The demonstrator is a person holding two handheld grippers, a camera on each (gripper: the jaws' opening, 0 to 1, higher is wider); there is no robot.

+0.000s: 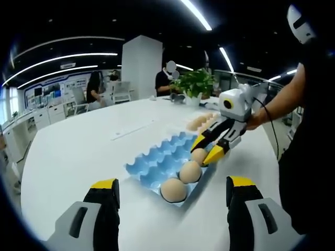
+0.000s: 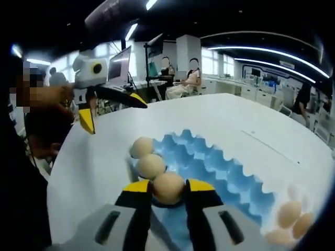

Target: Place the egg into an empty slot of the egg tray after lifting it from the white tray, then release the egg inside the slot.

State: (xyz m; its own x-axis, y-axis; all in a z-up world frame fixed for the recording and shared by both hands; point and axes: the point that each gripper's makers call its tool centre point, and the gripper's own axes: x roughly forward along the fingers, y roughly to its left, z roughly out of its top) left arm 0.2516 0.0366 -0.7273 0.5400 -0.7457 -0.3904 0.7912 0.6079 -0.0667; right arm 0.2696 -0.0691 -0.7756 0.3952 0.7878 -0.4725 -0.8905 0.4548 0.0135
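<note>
- We hold the right gripper point(image 2: 167, 192) down at the near edge of the blue egg tray point(image 2: 220, 164), its yellow-tipped jaws clenched on either side of an egg point(image 2: 168, 187).
- That egg sits low in a slot at the end of a row, third in line after two other eggs point(image 2: 151, 165) already seated beside it along the same edge.
- From the left gripper view we see the same scene from across the table: the right gripper point(image 1: 208, 148) reaches down to the egg tray point(image 1: 159, 159), its tips around the farthest of the three eggs point(image 1: 199, 155).
- Our left gripper point(image 1: 171, 194) hangs released above the white table point(image 1: 78, 146), jaws wide apart and holding nothing, well short of the tray.
- We judge the lift and carry to be done: the egg looks lowered into an empty slot, though we cannot tell whether it rests fully on the slot floor.
- What remains, as we read it, is to open the right jaws and leave the egg in place.
- More eggs point(image 2: 289, 215) wait on what we take for the white tray beyond the far end of the blue one; its rim is too blurred to make out.
</note>
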